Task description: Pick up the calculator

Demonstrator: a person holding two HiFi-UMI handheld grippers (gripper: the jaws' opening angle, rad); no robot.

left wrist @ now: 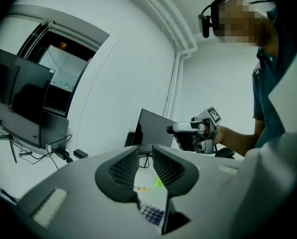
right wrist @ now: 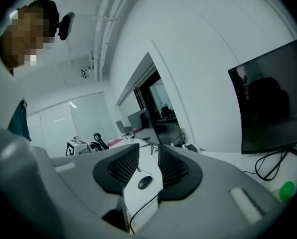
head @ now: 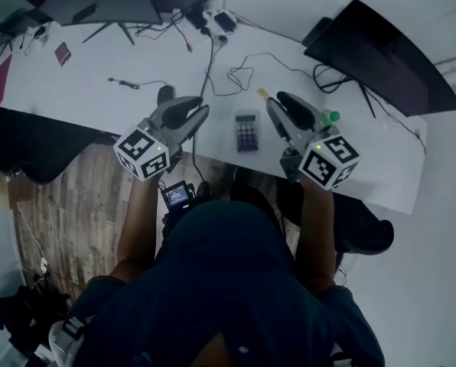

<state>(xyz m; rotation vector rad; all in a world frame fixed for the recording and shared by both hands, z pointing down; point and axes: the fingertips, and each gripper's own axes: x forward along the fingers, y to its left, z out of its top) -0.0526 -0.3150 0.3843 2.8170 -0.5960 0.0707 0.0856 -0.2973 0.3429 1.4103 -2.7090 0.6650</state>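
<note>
The calculator [head: 247, 131] is noted flat on the table [head: 98, 90], between the left gripper [head: 198, 112] and right gripper [head: 278, 102], both held narrow-jawed, nothing gripped.

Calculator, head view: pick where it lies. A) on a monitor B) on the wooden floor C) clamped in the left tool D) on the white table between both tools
D: the calculator lies flat on the white table between the left tool and the right tool, touched by neither.
</note>
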